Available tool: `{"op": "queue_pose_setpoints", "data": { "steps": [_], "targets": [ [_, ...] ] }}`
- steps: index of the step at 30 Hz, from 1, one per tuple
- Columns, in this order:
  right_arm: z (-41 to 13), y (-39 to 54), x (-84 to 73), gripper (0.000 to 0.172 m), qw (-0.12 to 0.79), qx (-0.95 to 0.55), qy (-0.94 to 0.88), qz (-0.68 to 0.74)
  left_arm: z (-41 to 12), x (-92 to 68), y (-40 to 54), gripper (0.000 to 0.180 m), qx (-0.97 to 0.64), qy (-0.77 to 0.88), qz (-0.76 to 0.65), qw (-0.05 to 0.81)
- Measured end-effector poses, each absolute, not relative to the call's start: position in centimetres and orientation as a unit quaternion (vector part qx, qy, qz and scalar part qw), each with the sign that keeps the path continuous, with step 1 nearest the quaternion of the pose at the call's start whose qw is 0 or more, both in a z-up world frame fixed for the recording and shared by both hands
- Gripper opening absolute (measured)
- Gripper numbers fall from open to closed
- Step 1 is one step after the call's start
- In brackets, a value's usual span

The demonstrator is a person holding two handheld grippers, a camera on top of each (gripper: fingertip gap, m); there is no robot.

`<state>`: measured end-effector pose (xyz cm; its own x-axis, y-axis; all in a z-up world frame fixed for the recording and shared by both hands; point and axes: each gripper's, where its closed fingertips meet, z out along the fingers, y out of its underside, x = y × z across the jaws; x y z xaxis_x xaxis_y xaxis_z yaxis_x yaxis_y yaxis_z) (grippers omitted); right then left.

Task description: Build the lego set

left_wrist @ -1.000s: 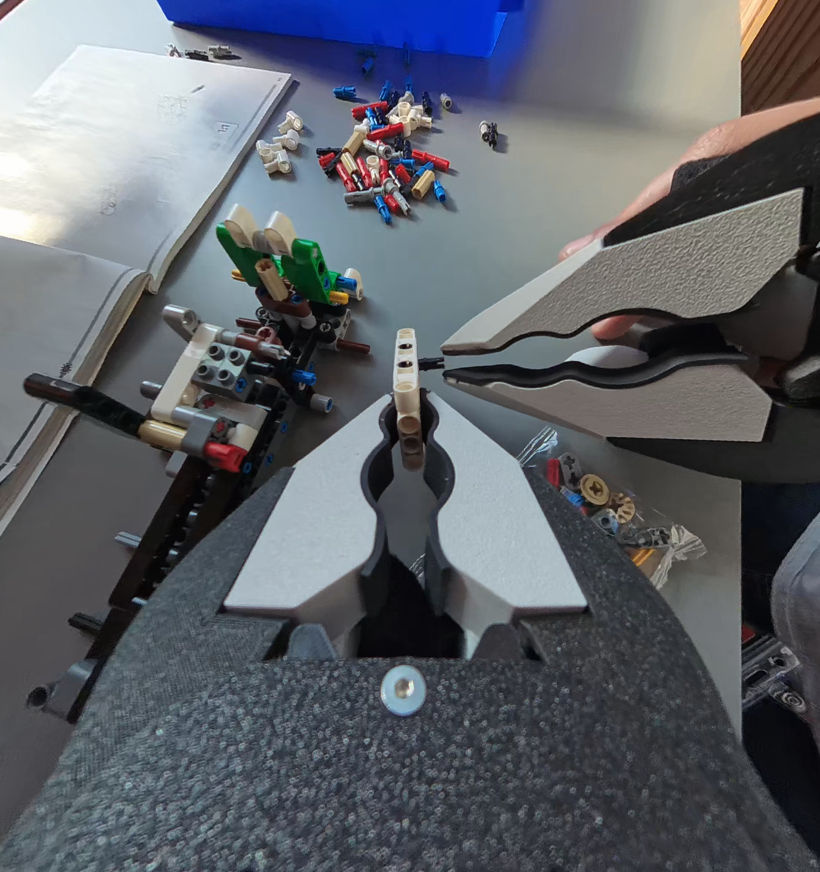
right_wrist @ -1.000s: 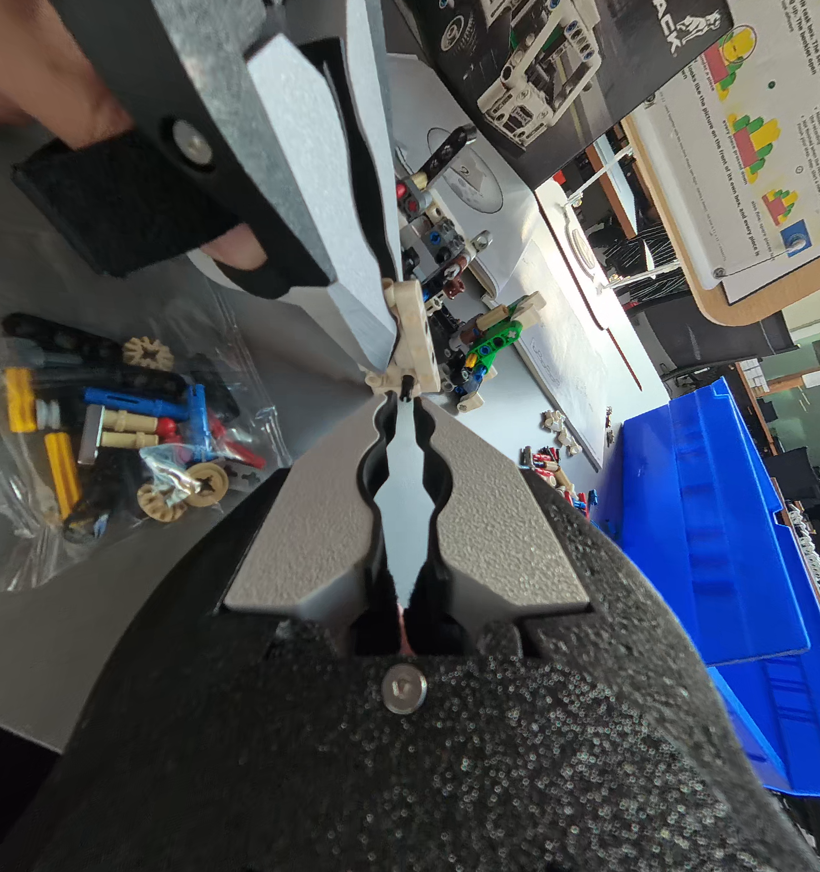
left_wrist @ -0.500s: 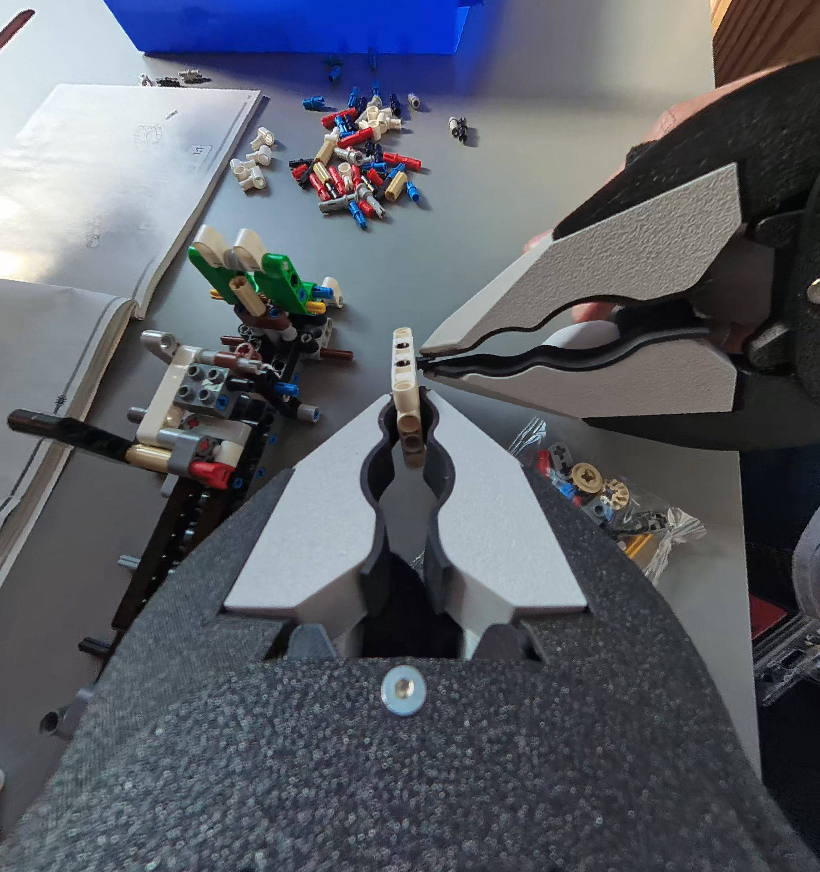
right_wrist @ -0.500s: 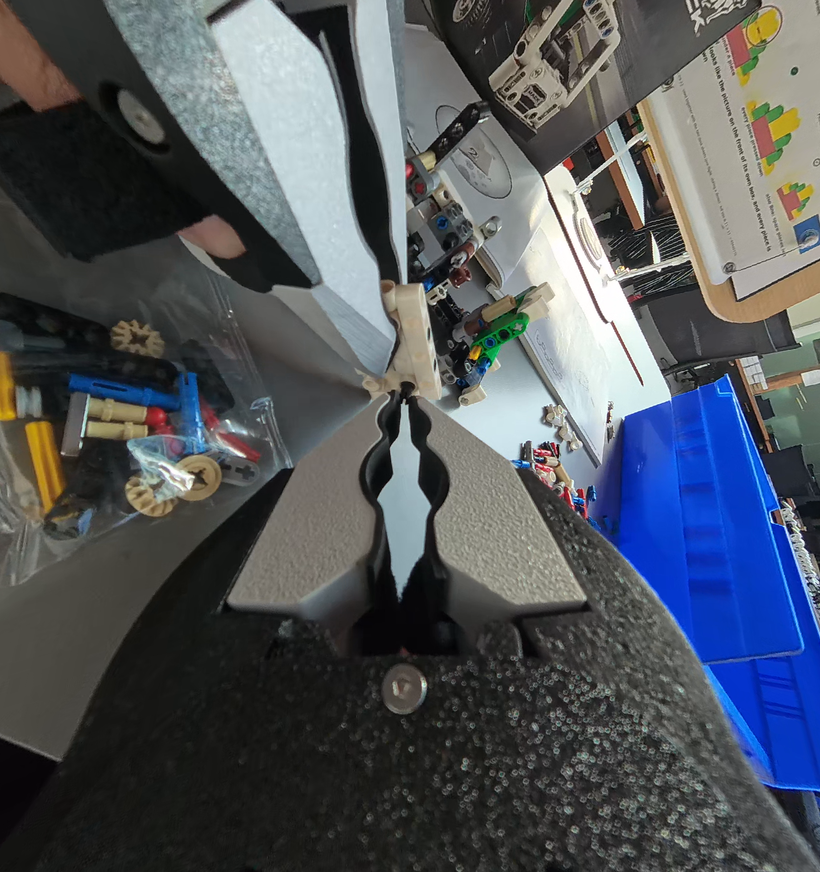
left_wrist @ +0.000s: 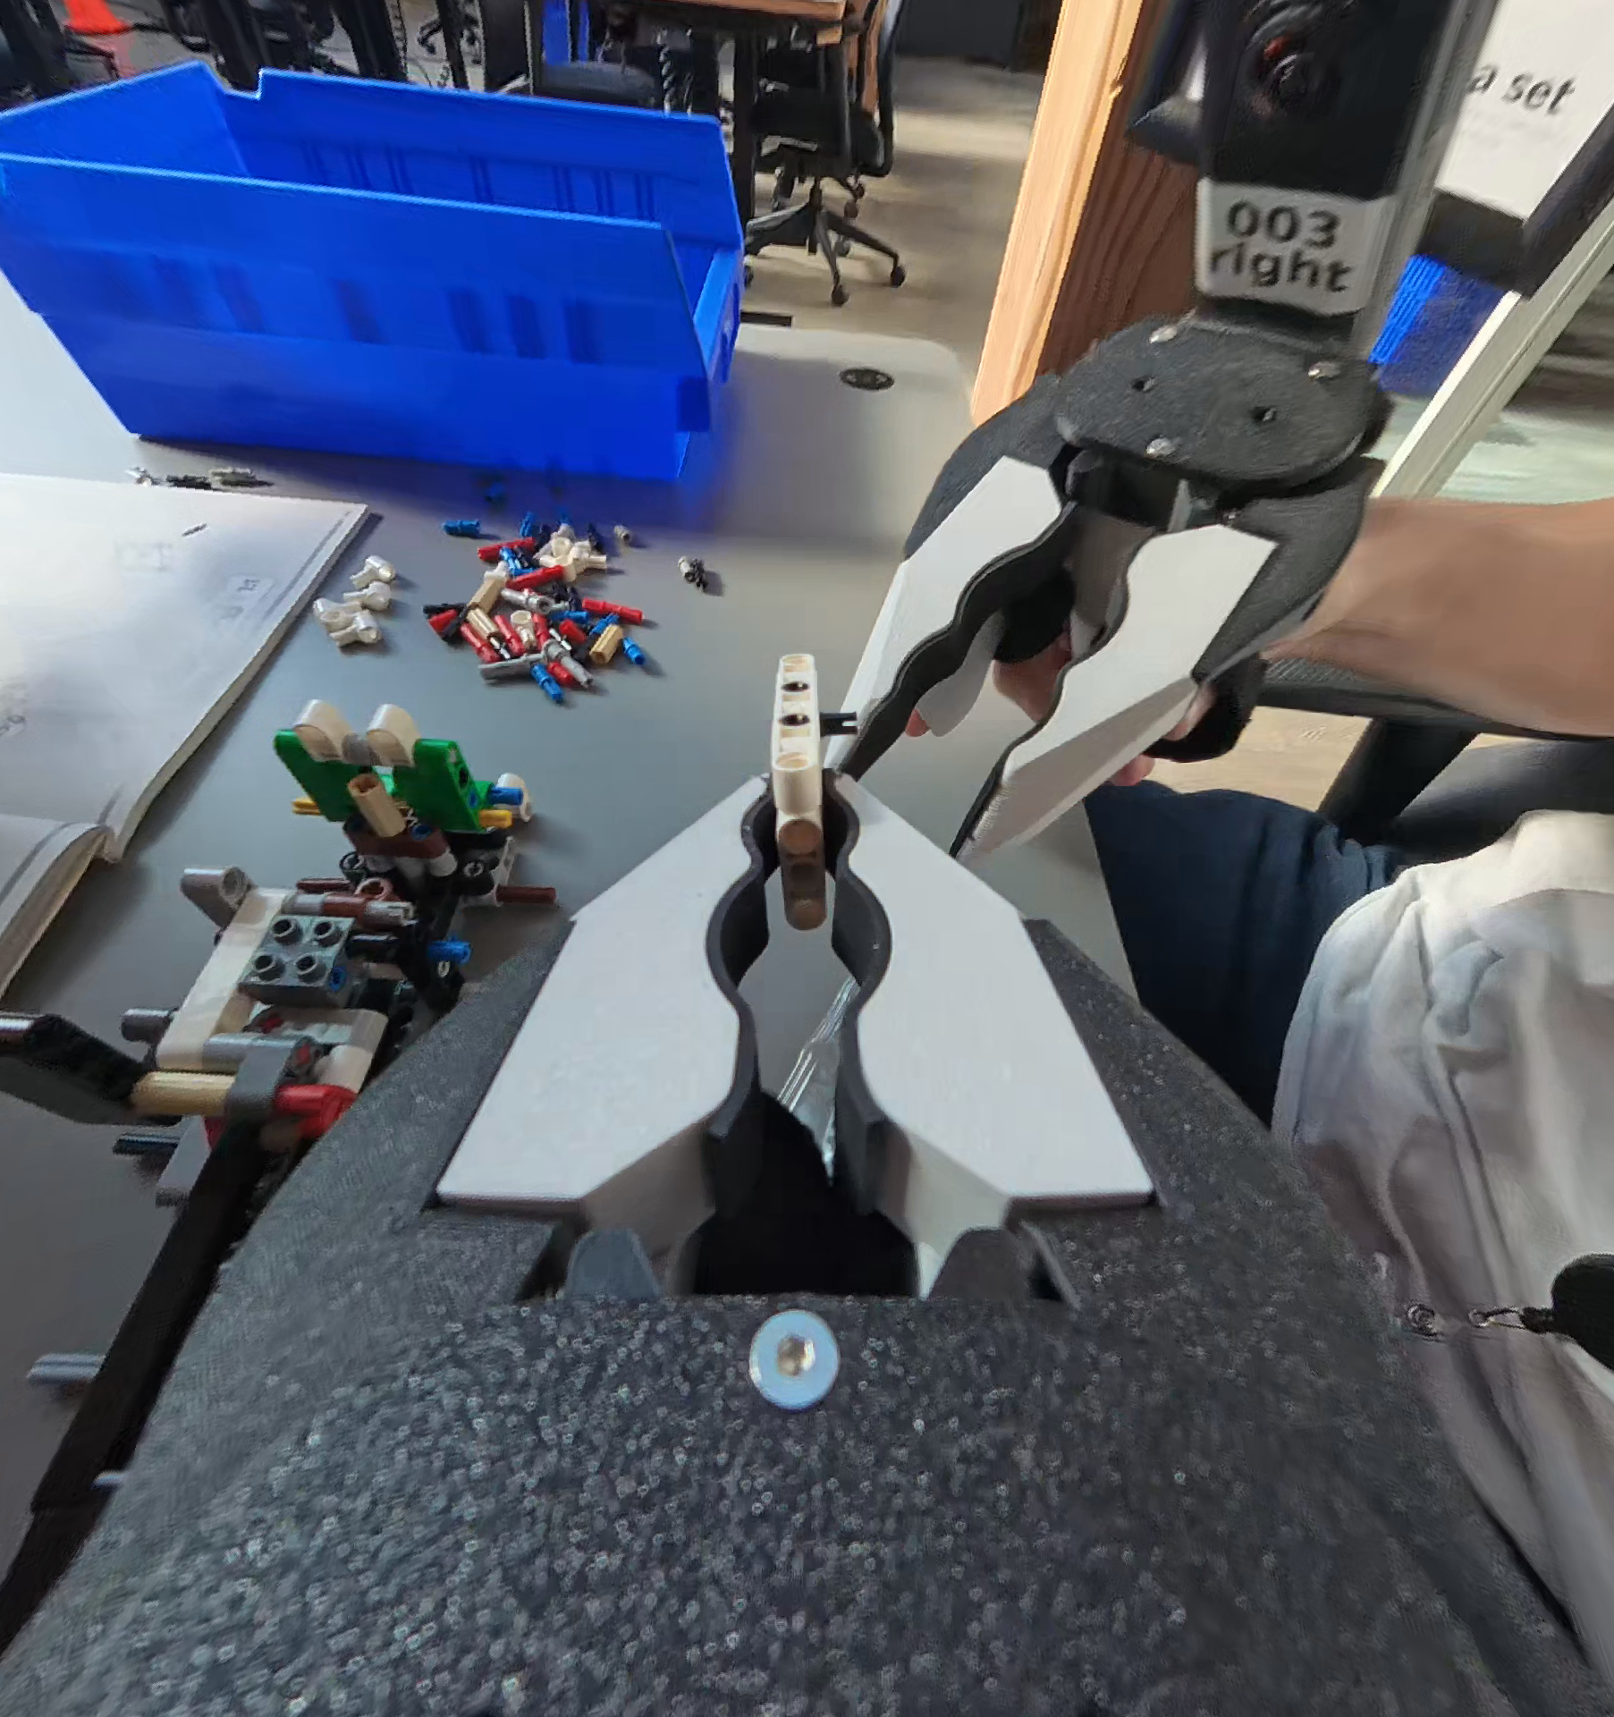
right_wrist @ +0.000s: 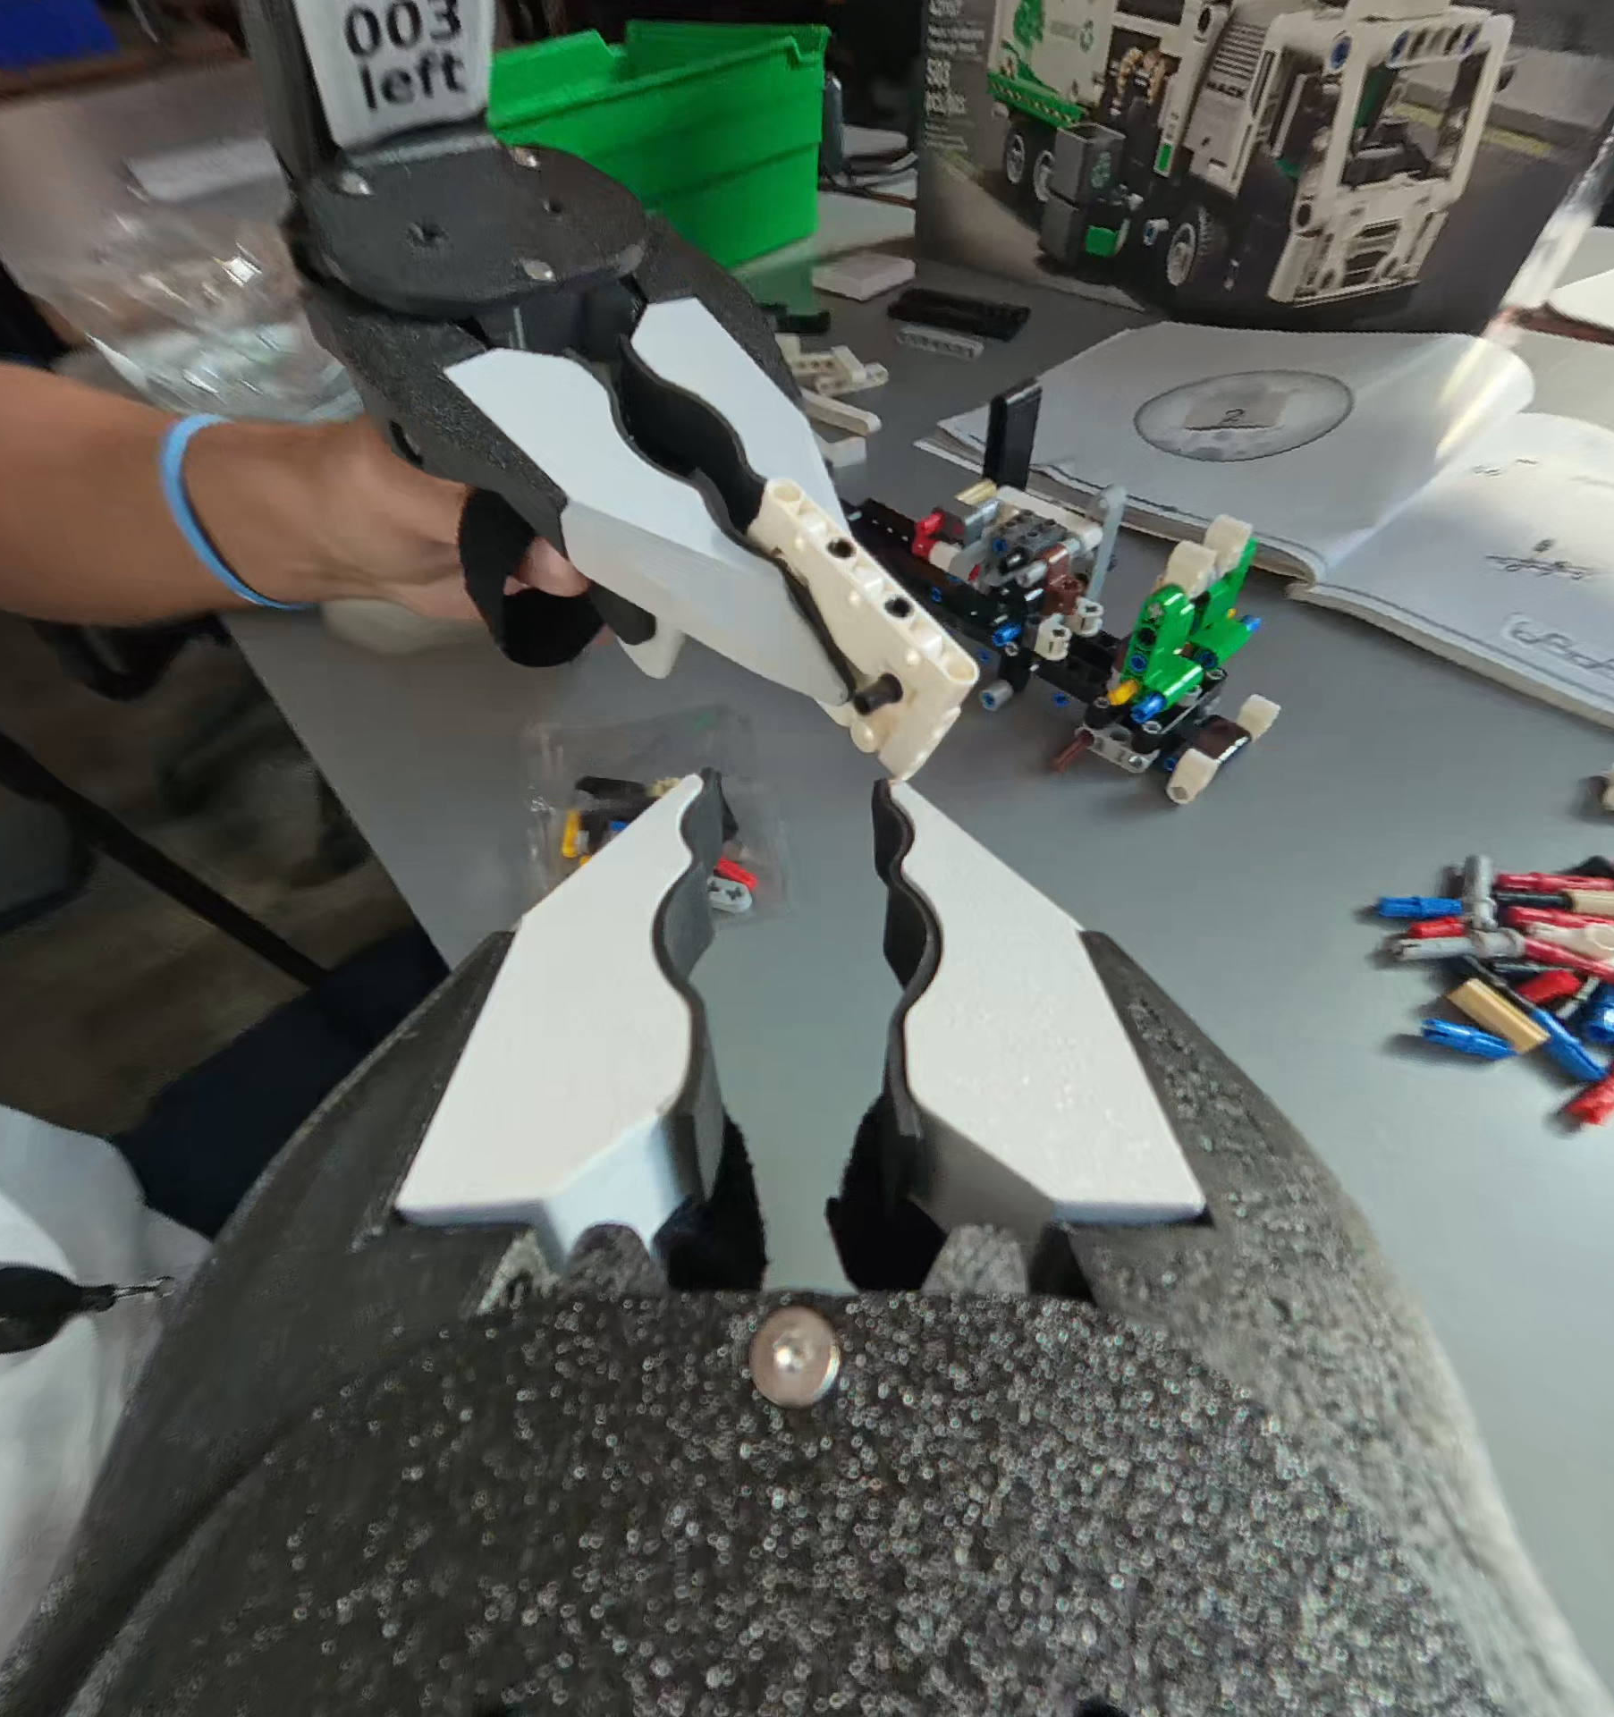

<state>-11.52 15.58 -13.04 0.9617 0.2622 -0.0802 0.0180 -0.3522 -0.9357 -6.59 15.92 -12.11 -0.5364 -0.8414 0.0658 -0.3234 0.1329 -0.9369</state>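
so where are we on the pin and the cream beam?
Done: black pin sits in a side hole of the cream beam. In hand: left gripper is shut on the beam; right gripper is open beside it, holding nothing. Left: beam isn't on the partly built model; loose pins lie on the table.

Up at 1 o'clock in the left wrist view, a white tag [left_wrist: 1277,246] with dark printed characters sits on the neck of the right gripper [left_wrist: 905,808]. A white sign [left_wrist: 1527,93] shows blurred dark lettering at 2 o'clock. The open booklet [left_wrist: 134,604] at 10 o'clock carries faint print, too small to read.

In the right wrist view, a matching tag [right_wrist: 403,56] sits on the left gripper [right_wrist: 840,697] at 11 o'clock. The truck-picture box [right_wrist: 1249,158] has small print at 1 o'clock.
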Motion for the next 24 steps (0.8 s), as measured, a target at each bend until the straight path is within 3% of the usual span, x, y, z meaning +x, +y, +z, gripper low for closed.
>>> {"op": "queue_pose_setpoints", "data": {
  "steps": [7,14,18,24],
  "targets": [
    [-10.6,15.6,-12.2,0.027,0.606,-0.746,-0.055,0.272,-9.6,-7.1,16.0,0.004,-0.412,0.644,-0.619,0.179],
    [-8.0,16.0,-12.3,0.021,0.64,-0.692,-0.041,0.332,-8.1,-8.0,14.3,0.004,-0.389,0.589,-0.707,0.053],
    [-7.7,15.8,-12.8,0.007,0.647,-0.673,-0.041,0.356,-8.4,-8.1,13.9,0.004,-0.387,0.597,-0.701,0.051],
    [-7.8,15.4,-11.7,0.006,0.662,-0.676,-0.029,0.323,-8.3,-7.9,15.1,0.005,-0.39,0.599,-0.695,0.076]
  ]
}}
